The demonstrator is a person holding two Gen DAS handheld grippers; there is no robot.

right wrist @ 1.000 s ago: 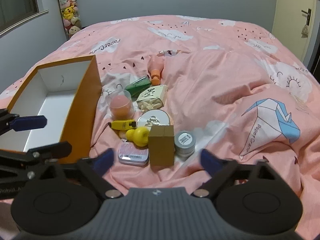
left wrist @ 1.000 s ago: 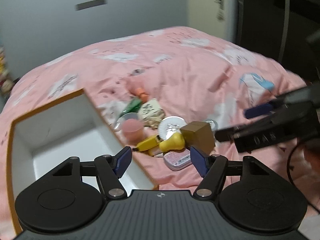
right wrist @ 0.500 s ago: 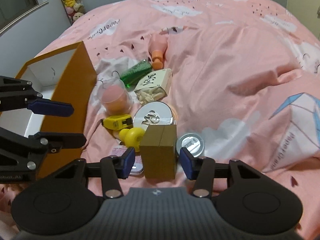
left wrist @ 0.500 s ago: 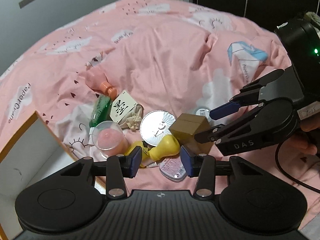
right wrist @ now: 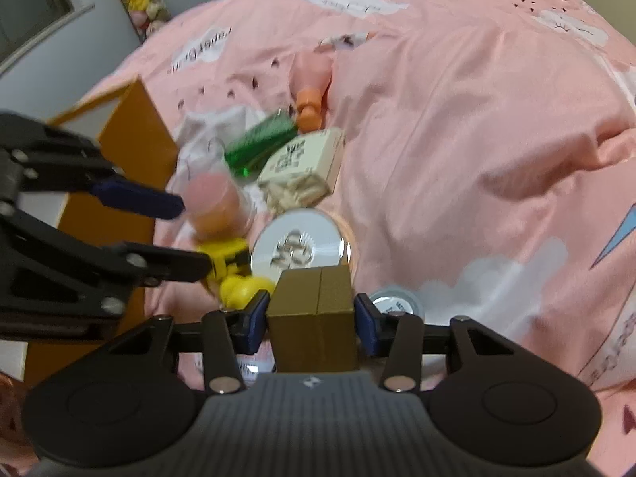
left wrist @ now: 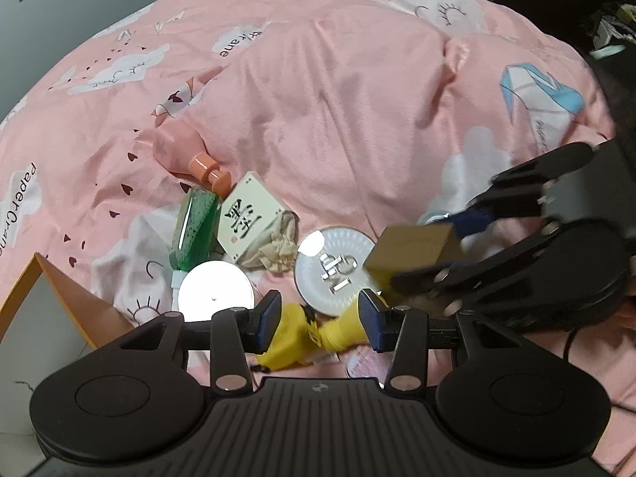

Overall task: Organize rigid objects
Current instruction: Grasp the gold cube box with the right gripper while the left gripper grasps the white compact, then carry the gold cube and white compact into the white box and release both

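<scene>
A pile of small items lies on the pink duvet. My right gripper point(right wrist: 312, 318) has its jaws closing on the upright brown box point(right wrist: 312, 310), both blue pads against its sides; from the left wrist the brown box point(left wrist: 413, 250) shows between the right gripper's point(left wrist: 425, 248) fingers. My left gripper point(left wrist: 320, 320) hangs partly open just over the yellow tape measure point(left wrist: 288, 338) and the yellow toy point(left wrist: 342, 332). Whether its pads touch them I cannot tell. A silver round tin point(left wrist: 334, 270) lies just beyond.
An orange box with a white inside point(right wrist: 131, 131) stands open at the left. A lidded pink cup point(left wrist: 216, 296), green bottle point(left wrist: 194, 230), cream carton point(left wrist: 248, 218), pink bottle point(left wrist: 179, 147), pink tin point(left wrist: 363, 363) and small grey tin point(right wrist: 395, 302) crowd the pile.
Both grippers came down and in toward the pile and narrowed their jaws. The right pads went from wide of the brown box to pressing its sides.
</scene>
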